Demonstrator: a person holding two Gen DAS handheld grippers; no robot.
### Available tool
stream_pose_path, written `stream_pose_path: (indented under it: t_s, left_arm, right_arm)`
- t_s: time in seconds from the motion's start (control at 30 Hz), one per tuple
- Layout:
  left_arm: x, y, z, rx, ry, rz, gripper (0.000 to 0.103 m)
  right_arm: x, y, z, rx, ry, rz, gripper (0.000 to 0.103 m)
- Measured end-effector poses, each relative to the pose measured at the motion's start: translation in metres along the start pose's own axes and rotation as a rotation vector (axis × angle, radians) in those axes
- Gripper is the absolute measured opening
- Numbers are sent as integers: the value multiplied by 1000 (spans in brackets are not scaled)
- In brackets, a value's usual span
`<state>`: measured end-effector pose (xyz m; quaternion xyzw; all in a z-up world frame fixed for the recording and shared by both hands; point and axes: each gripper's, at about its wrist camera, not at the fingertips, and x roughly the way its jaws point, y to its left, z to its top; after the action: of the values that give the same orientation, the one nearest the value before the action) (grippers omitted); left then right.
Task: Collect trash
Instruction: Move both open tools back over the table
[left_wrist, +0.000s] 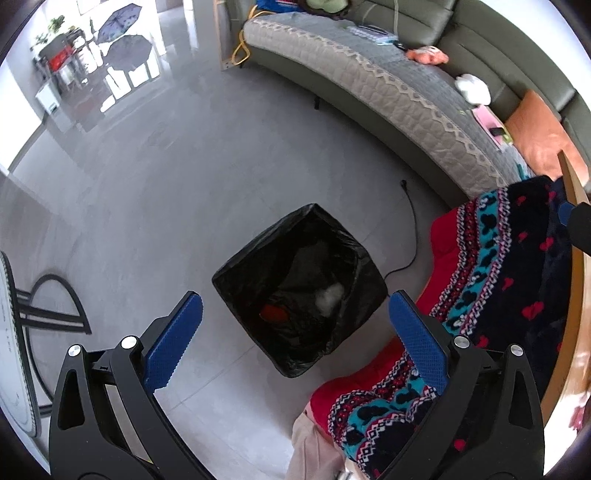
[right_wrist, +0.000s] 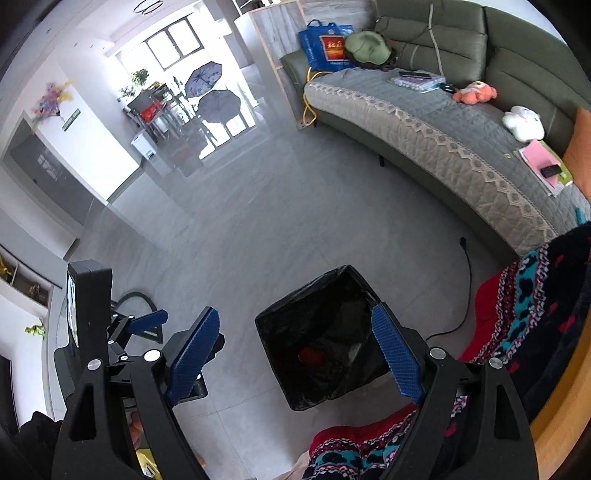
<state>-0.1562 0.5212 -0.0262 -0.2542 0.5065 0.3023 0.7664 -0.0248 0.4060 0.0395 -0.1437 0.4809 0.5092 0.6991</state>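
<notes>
Hovering above a grey tiled floor (left_wrist: 155, 206), both tools held over the same spot. Left gripper (left_wrist: 295, 332) spread wide, blue pads (left_wrist: 173, 339) well apart and gripping nothing. Right gripper (right_wrist: 295, 350) likewise spread, its ribbed blue pads (right_wrist: 397, 354) apart and bare.

Directly below, in the lower centre of each frame, a square trash bin (left_wrist: 236, 275) lined with a black bag, mouth open. Inside, near the bottom, a red item (left_wrist: 274, 313) and, just beside it toward the right, a crumpled white piece (left_wrist: 330, 295). Same red item (right_wrist: 312, 355) dimly visible in the right wrist view, the white piece hard to make out there.

Right of the bin, a patterned red, teal and black blanket (left_wrist: 491, 266) draped down to the floor, with a black cable (left_wrist: 412, 236) snaking across the tiles between the two. Across the upper right, a grey quilted sofa (right_wrist: 417, 122) carrying a pink plush toy (right_wrist: 474, 92), a white plush toy (right_wrist: 524, 122) and a pink booklet (right_wrist: 541, 158). At the upper left, two open umbrellas (right_wrist: 210, 88) near a bright window.

At lower left in the right wrist view, the left gripper's body (right_wrist: 90, 314) close alongside.
</notes>
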Motion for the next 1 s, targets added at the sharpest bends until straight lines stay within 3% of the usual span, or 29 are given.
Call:
stream_pose_path:
  t_s: [0.5, 1.0]
  left_arm:
    - [-63, -85, -27, 203, -92, -111, 98]
    - [-111, -259, -85, 552, -111, -324, 97]
  right_arm:
    - [-95, -45, -62, 123, -128, -72, 85]
    - [-228, -146, -180, 350, -269, -246, 85]
